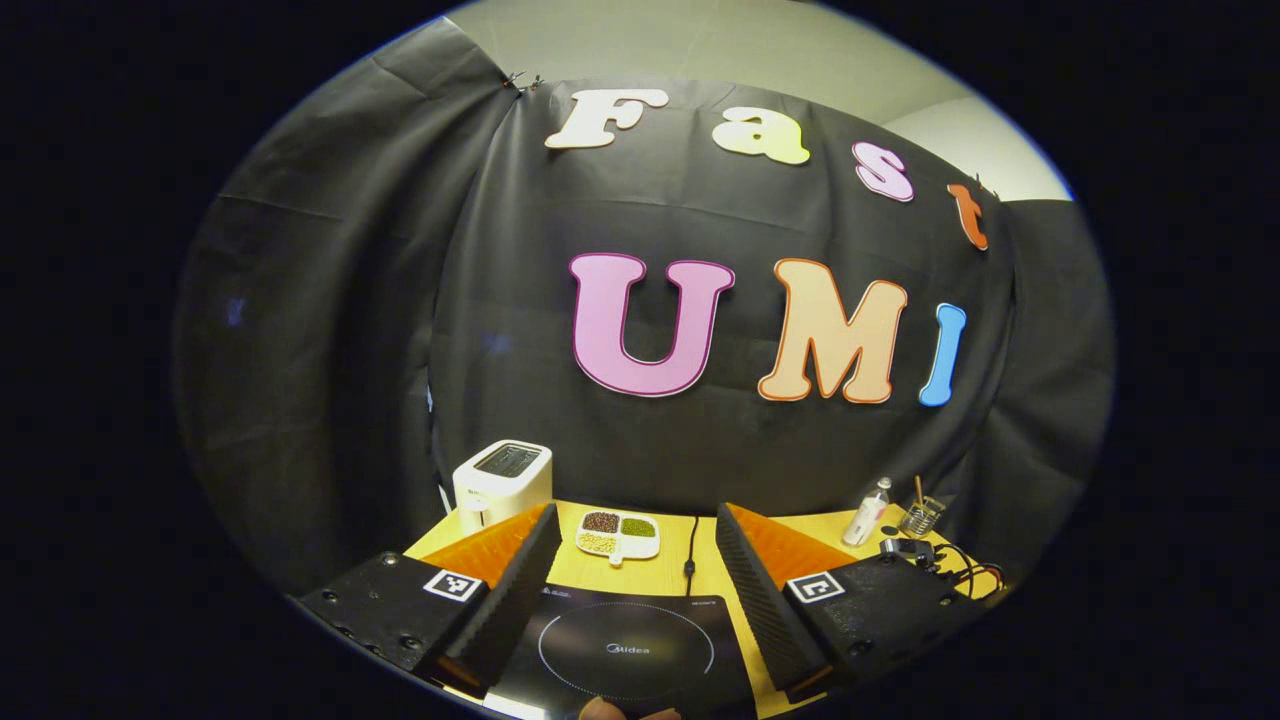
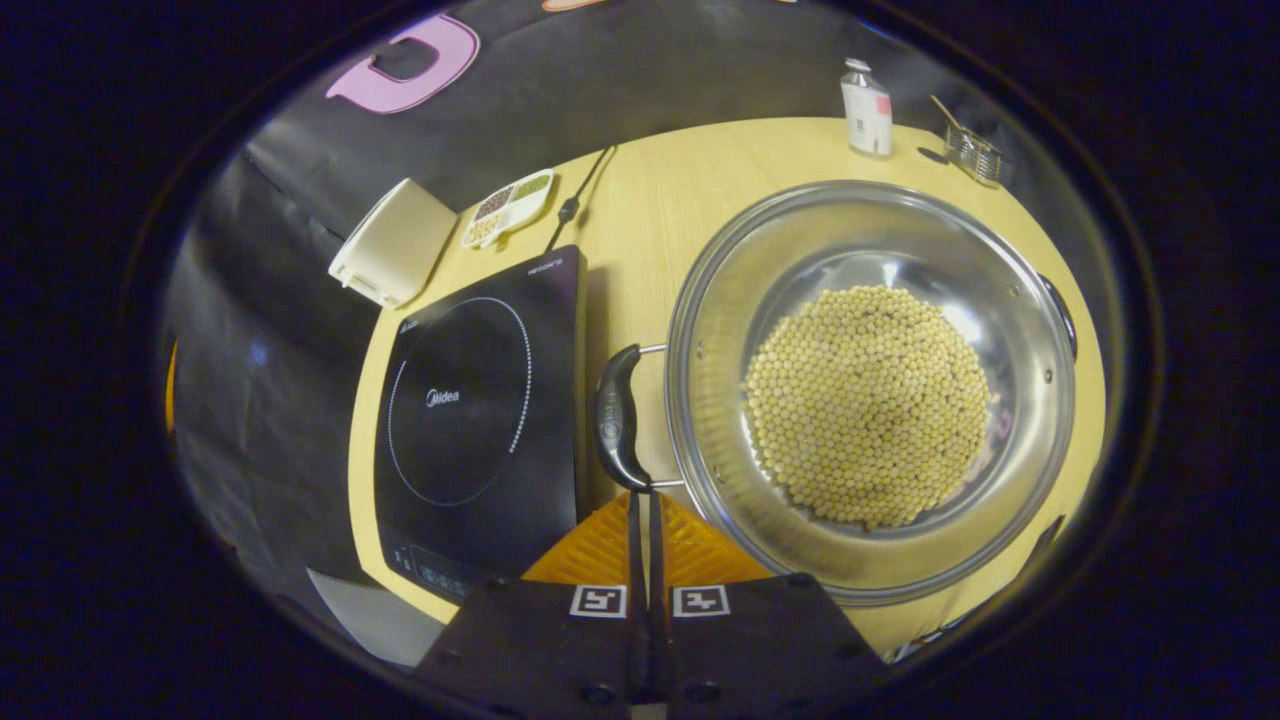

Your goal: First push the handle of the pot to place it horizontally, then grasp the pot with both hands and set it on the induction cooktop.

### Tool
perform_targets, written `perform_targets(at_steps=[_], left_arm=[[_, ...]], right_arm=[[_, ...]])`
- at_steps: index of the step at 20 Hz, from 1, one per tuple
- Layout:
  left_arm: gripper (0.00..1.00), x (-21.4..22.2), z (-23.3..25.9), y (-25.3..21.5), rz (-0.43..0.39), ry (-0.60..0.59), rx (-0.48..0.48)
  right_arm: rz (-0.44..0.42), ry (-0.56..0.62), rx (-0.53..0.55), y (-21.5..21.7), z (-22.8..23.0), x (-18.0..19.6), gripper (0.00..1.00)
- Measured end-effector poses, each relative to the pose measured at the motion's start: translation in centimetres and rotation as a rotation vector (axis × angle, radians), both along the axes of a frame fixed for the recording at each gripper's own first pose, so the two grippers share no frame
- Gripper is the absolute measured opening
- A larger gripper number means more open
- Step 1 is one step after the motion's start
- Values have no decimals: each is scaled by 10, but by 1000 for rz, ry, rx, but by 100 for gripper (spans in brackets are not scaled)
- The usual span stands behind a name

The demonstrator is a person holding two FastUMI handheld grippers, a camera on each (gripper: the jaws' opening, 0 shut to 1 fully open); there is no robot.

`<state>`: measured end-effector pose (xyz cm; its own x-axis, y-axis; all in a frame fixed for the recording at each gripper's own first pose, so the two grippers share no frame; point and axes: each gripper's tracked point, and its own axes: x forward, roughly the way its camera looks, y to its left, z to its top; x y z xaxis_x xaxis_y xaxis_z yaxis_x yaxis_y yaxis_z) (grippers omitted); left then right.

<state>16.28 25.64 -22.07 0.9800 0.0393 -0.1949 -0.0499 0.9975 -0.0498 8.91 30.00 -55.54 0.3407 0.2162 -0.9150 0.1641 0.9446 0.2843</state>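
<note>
Presently, as I log it: left gripper [image 1: 632,570], jaws spread wide, nothing between them, held above the induction cooktop [image 1: 625,650], whose ring marking shows between the two fingers.

Right gripper [image 2: 642,505]: jaws closed narrow, only a thin slit left, nothing gripped that I can see. Its tips sit just beside the lower end of the pot's near handle [image 2: 618,417]; whether they touch it I cannot tell.

Pot [image 2: 870,390]: steel, round, on the wooden table [image 2: 650,220], just to the right of the cooktop in the right gripper view, its bottom covered with pale yellow beans [image 2: 868,405]. A second handle shows at the far rim.

Beyond, toward the back of the table: white toaster [image 1: 502,482], divided dish of beans [image 1: 618,535], cooktop cord [image 1: 690,545], small white bottle [image 1: 868,512], glass with a stick in it [image 1: 921,515].
</note>
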Motion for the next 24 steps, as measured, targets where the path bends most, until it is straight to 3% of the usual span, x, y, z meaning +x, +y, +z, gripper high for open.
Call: perform_targets(at_steps=[1, 4, 10, 12, 13, 14, 19, 20, 24], left_arm=[[95, 0, -2, -4, -7, 5, -4], [95, 3, -8, -21, -53, 26, -13], [95, -3, -51, -82, -170, 149, -28], [95, -7, -67, -105, -211, 193, -35], [92, -9, -76, -115, -221, 215, -42], [95, -9, -83, -124, -222, 236, -50], [100, -10, -119, -156, -201, 343, -49], [96, -11, -130, -163, -202, 374, -54], [96, -16, -176, -181, -175, 497, -29]], right_arm=[[-5, -19, 8, -3, 7, 3, 0], [-32, -83, -9, -28, 26, 7, 0], [-144, -215, -115, -124, 55, 15, 4], [-173, -219, -171, -162, 57, 10, 10], [-178, -231, -205, -184, 59, 10, 21], [-181, -240, -234, -201, 61, 11, 23], [-144, -269, -333, -275, 63, 15, 72], [-131, -269, -344, -285, 59, 18, 82], [-63, -262, -391, -316, 40, 29, 84]])
